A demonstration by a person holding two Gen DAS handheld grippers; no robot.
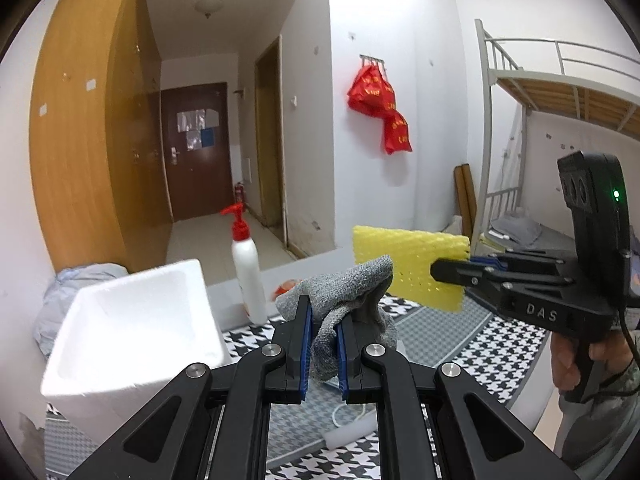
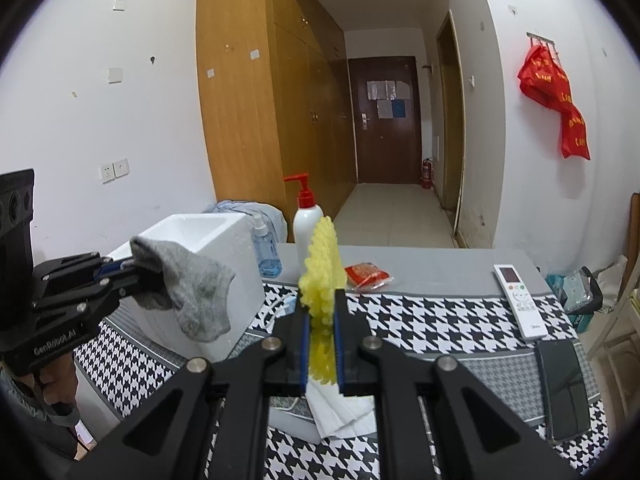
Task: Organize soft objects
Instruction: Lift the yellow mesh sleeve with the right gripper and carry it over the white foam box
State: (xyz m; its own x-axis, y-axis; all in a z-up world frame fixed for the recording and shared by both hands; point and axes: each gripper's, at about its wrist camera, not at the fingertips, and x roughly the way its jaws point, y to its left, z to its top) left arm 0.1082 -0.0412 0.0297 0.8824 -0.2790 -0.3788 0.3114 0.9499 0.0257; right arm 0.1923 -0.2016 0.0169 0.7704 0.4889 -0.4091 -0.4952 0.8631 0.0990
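Left wrist view: both grippers hold soft items above the houndstooth-covered desk (image 1: 504, 344).
White foam box (image 1: 132, 320) at 9 o'clock, white pump bottle with red top (image 1: 248, 268) beside it; left gripper (image 1: 324, 320) clenched on a grey knitted sock (image 1: 340, 292) at centre; at 3 o'clock, right gripper (image 1: 440, 270) grasping a yellow perforated foam sheet (image 1: 404, 264), both lifted clear of the desk.

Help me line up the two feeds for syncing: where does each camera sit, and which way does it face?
Left wrist: rides the left claw, facing the far door; grey sock clamped, right claw and a hand alongside.
Right wrist: rides the right claw, same heading; yellow foam sheet clamped, left claw alongside.
Shared: white foam box, pump bottle.
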